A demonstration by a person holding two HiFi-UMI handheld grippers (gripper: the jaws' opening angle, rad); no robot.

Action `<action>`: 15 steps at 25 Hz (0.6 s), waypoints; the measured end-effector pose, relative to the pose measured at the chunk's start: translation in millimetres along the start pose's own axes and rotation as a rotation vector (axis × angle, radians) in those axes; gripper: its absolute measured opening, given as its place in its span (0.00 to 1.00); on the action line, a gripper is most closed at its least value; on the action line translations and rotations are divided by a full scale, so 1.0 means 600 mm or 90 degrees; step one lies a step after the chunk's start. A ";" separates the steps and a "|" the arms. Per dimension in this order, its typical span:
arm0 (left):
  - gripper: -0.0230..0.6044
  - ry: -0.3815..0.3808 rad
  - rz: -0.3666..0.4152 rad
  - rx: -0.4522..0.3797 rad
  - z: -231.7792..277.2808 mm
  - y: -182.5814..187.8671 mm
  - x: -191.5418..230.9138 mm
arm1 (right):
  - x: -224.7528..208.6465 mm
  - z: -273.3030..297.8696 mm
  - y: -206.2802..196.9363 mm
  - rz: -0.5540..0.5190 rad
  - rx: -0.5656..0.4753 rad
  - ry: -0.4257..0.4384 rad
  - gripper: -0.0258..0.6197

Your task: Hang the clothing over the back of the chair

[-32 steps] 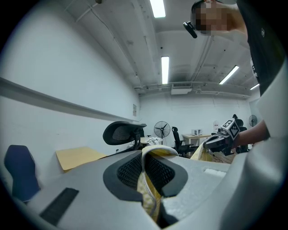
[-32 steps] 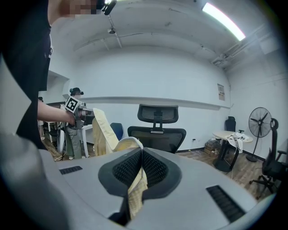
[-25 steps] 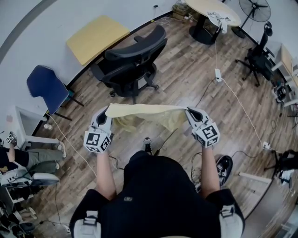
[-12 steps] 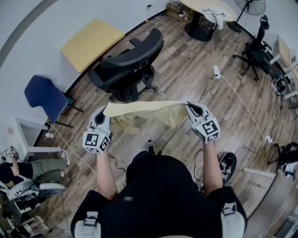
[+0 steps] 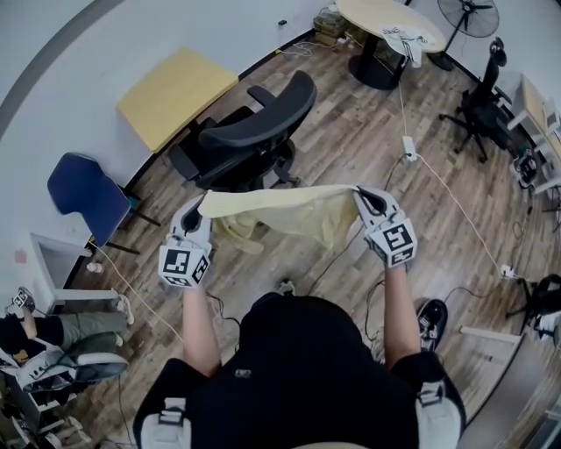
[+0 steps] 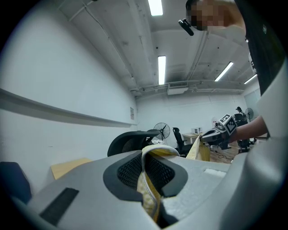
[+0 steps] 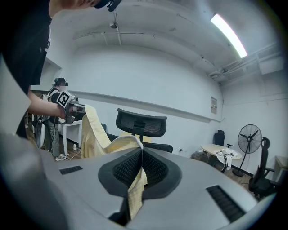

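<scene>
A pale yellow garment (image 5: 289, 210) is stretched out in the air between my two grippers. My left gripper (image 5: 198, 209) is shut on its left end and my right gripper (image 5: 358, 195) is shut on its right end. The cloth hangs down in folds under the taut top edge. A black office chair (image 5: 250, 131) with a curved backrest stands just beyond the garment, its back towards me. In the left gripper view the yellow fabric (image 6: 150, 188) is pinched between the jaws. The right gripper view shows the cloth (image 7: 135, 186) clamped too, with the chair (image 7: 141, 123) ahead.
A yellow board (image 5: 175, 83) leans on the wall behind the chair. A blue chair (image 5: 83, 193) stands at the left. A round table (image 5: 390, 22), a fan (image 5: 478, 13) and another black chair (image 5: 486, 105) stand at the far right. Cables (image 5: 447, 193) trail across the wooden floor.
The person has stepped closer to the black chair. Both grippers have lifted the stretched garment slightly higher and nearer the backrest.
</scene>
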State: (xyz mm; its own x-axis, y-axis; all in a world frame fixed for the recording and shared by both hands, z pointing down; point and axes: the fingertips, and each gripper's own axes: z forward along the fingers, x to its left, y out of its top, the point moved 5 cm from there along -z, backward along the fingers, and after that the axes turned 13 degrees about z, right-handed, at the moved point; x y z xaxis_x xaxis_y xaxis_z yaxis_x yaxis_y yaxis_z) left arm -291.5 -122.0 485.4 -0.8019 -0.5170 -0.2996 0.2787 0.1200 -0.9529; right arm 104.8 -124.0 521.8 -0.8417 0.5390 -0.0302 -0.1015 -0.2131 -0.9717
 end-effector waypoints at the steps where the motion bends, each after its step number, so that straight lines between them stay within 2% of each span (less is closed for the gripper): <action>1: 0.06 0.000 0.001 -0.001 0.005 -0.003 0.008 | -0.004 0.010 0.001 -0.001 0.001 -0.003 0.04; 8: 0.06 0.000 0.006 -0.015 0.035 -0.002 0.048 | -0.022 0.060 0.031 -0.005 -0.019 -0.023 0.04; 13: 0.06 -0.004 0.011 -0.034 0.046 0.007 0.072 | -0.028 0.096 0.090 -0.040 -0.079 -0.036 0.04; 15: 0.06 -0.001 0.014 -0.038 0.049 0.013 0.077 | -0.037 0.103 0.090 -0.033 -0.069 -0.041 0.04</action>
State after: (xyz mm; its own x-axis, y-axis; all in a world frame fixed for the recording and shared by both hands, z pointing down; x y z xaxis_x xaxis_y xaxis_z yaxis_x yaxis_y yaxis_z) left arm -310.9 -169.8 465.3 -0.7947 -0.5156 -0.3202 0.2640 0.1813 -0.9473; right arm 85.2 -197.8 484.1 -0.8693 0.4931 0.0323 -0.0911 -0.0956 -0.9912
